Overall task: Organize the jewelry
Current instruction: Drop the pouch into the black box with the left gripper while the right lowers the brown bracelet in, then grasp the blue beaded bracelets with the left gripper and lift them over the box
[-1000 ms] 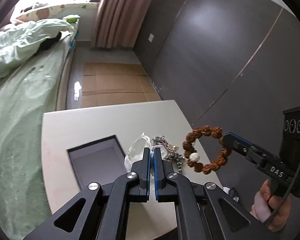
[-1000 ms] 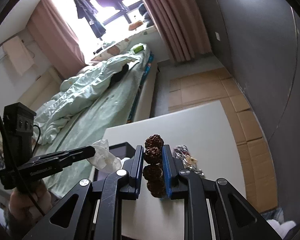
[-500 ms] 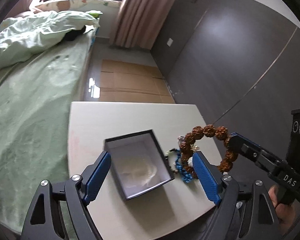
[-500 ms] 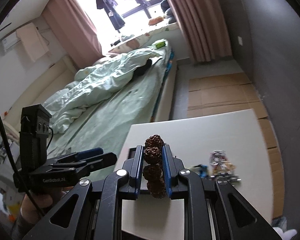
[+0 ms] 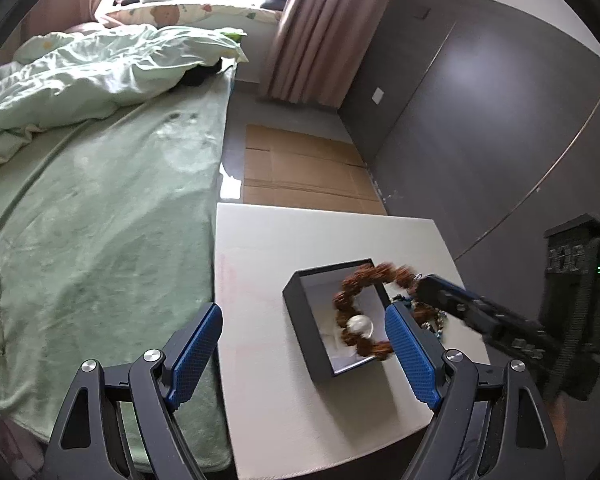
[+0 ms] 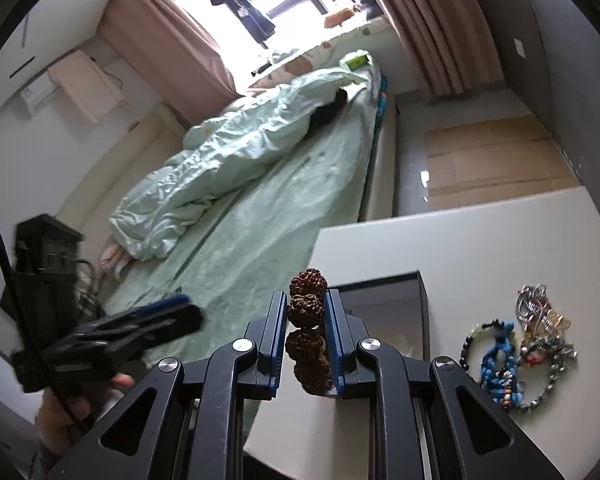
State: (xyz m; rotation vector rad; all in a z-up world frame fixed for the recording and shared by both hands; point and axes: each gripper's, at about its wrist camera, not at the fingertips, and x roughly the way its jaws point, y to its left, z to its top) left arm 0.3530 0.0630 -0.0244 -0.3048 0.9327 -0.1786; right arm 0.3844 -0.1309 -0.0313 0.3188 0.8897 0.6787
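Right tool (image 6: 306, 340) pinches the light, knobbly, floppy bracelet (image 5: 364, 312) by its beads over the box (image 5: 304, 312); left tool (image 5: 300, 356) is spread.

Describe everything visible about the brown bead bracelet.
The bracelet is a loop of rough, knobbly brown beads that look like dried seeds, with one smooth white bead among them. It is blurred in the left view. The right gripper has its jaws shut on a few beads at one side, so the loop hangs in the air above the open dark box, not resting in it. Nothing else appears to touch it.
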